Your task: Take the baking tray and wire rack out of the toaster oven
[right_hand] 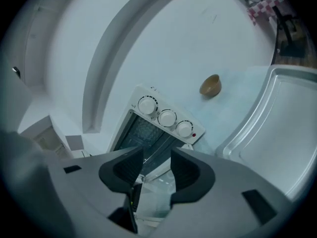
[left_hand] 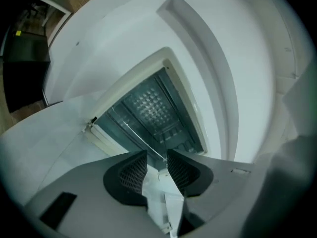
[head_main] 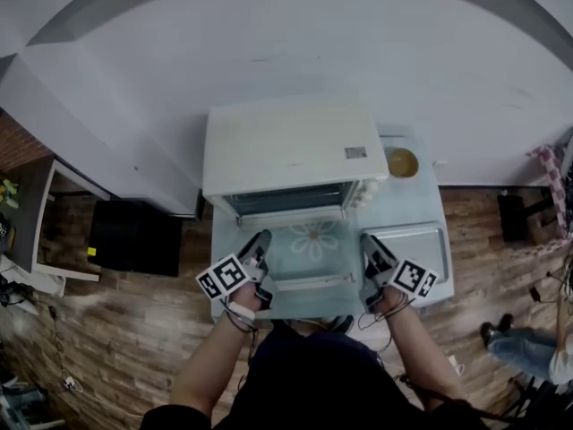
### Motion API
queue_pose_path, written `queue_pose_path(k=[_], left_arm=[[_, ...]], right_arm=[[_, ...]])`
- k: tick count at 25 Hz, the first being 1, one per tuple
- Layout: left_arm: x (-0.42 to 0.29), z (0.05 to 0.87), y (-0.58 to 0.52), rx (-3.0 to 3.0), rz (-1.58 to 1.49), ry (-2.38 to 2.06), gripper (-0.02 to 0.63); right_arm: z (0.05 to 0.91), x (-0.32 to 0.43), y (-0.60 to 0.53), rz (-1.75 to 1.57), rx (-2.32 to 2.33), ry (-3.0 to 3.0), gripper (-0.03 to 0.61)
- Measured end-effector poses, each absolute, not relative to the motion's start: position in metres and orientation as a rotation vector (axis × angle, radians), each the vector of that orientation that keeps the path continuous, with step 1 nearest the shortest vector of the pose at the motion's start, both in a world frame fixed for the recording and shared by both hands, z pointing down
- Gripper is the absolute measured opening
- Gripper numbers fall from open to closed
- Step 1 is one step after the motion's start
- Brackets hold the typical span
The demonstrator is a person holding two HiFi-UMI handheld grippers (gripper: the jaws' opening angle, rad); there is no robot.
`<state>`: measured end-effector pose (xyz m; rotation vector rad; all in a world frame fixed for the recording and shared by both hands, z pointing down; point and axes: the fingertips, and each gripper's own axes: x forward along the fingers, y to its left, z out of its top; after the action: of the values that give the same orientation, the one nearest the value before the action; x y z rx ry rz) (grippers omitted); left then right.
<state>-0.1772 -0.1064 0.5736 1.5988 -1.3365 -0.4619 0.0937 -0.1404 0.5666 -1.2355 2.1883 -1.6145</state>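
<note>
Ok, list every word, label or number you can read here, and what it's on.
No legible text.
Grey label on the toaster oven top: too small to read.
Markings round its dials: blurred.
Marker cubes: square patterns only, no letters.

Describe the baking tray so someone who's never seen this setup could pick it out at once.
Find the white toaster oven, its door open, on the light blue table. Just to its right, at the table's front right corner, lies the baking tray. It is a flat, silvery rectangle with a raised rim, unlike the small round brown bowl behind it.
</note>
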Motion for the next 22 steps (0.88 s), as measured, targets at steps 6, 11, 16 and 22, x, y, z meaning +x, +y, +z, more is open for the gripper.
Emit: queue_pose_path(k=[6, 11, 16, 22], left_arm=[[-0.221, 0.601, -0.151, 1.543, -0.517, -1.341, 0.146], [-0.246, 0.626, -0.175, 1.398, -0.616, -1.347, 0.152], [-0.254, 0.64, -0.198, 1.331, -0.701, -1.354, 0.153], [-0.257, 0.647, -0.228, 1.315, -0.748, -1.346, 0.155]], right_arm=[[0.576, 0.028, -0.172, -1.67, -1.23, 2.118, 0.188], [0.596, 0.003, -0.21, -1.644, -1.256, 1.969, 0.195], [0.637, -0.019, -0.245, -1.685, -1.27, 1.853, 0.195], [0.655, -0.032, -0.282, -1.656, -1.226, 1.79, 0.173]])
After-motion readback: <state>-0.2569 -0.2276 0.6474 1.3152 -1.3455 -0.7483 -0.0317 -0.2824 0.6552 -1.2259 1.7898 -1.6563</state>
